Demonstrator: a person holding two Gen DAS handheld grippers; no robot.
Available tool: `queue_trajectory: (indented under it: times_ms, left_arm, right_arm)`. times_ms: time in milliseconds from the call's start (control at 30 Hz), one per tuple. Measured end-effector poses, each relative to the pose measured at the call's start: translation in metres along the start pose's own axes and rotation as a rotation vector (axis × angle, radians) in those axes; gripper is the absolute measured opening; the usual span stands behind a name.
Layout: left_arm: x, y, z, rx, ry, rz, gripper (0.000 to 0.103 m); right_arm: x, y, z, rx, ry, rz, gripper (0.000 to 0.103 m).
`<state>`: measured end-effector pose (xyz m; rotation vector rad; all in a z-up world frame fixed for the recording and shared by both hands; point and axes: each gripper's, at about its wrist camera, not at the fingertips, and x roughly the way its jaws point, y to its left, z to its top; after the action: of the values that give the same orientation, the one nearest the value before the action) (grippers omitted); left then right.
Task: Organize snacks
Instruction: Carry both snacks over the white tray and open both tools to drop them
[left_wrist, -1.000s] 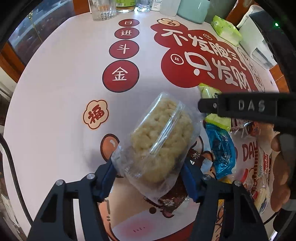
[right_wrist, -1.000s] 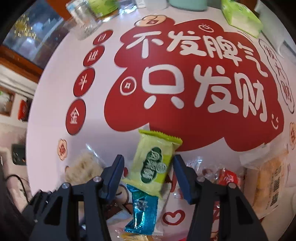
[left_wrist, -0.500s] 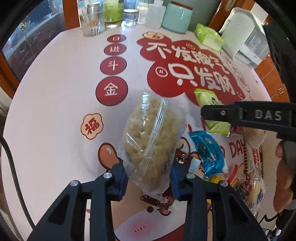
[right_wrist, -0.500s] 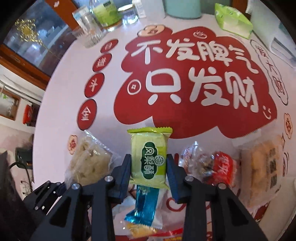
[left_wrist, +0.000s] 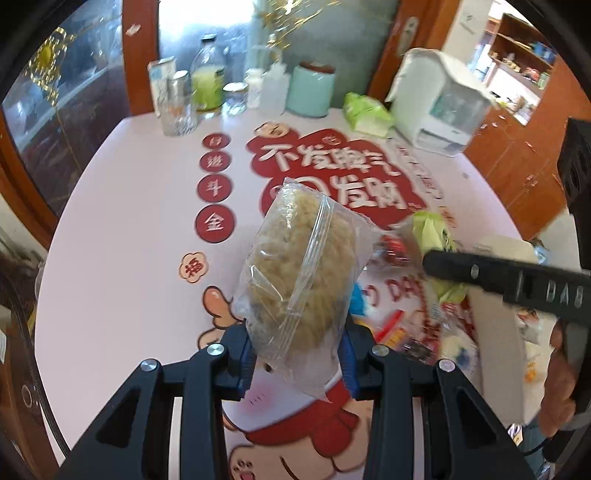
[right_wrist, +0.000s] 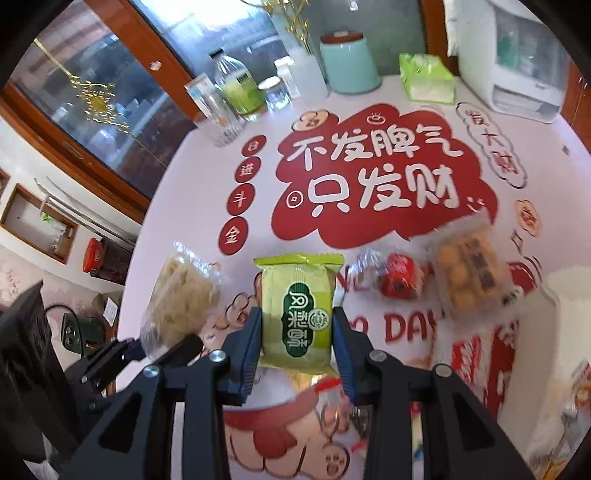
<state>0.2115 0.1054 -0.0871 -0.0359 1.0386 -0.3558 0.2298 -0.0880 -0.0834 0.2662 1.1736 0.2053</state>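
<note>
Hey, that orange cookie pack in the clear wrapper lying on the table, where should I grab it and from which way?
Grip the orange cookie pack across its two long sides, near the middle, coming down from above. It lies flat on the table, so its long edges are probably the easiest to pinch. The red candy wrapper sits close on its left, so keep that finger tight to the pack.

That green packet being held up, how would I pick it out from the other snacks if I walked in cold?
Find the big red cloud with white characters on the tablecloth. Just below it, the right gripper pinches the green packet upright above the table. It is the only opaque lime wrapper with a dark green label; the neighbouring red snack and golden biscuits sit in clear wrap.
</note>
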Motion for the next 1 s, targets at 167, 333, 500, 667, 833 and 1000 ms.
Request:
queue_trajectory:
  times_ms: [167, 333, 500, 667, 833, 1000]
  left_arm:
    - [-0.032, -0.039, -0.008, 0.073, -0.027, -0.047, 0.036]
    - [-0.048, -0.095, -0.015, 0.174, -0.028, -0.114, 0.036]
    - [-0.054, -0.157, -0.019, 0.259, -0.025, -0.161, 0.036]
    - [-0.050, -0.223, -0.018, 0.310, -0.020, -0.189, 0.036]
    - [-0.045, -0.287, -0.013, 0.367, -0.028, -0.185, 0.036]
    - [-0.037, -0.342, -0.008, 0.402, -0.037, -0.149, 0.036]
  right_arm:
    - [-0.047, -0.007, -0.040, -0.002, -0.051, -0.002, 0.037]
    - [-0.089, -0.034, -0.077, 0.054, -0.103, -0.028, 0.037]
    - [-0.130, -0.069, -0.110, 0.102, -0.166, -0.087, 0.037]
    - [-0.164, -0.115, -0.134, 0.163, -0.220, -0.129, 0.037]
    - [-0.191, -0.167, -0.157, 0.239, -0.242, -0.148, 0.037]
    - [-0.202, -0.210, -0.169, 0.274, -0.232, -0.158, 0.037]
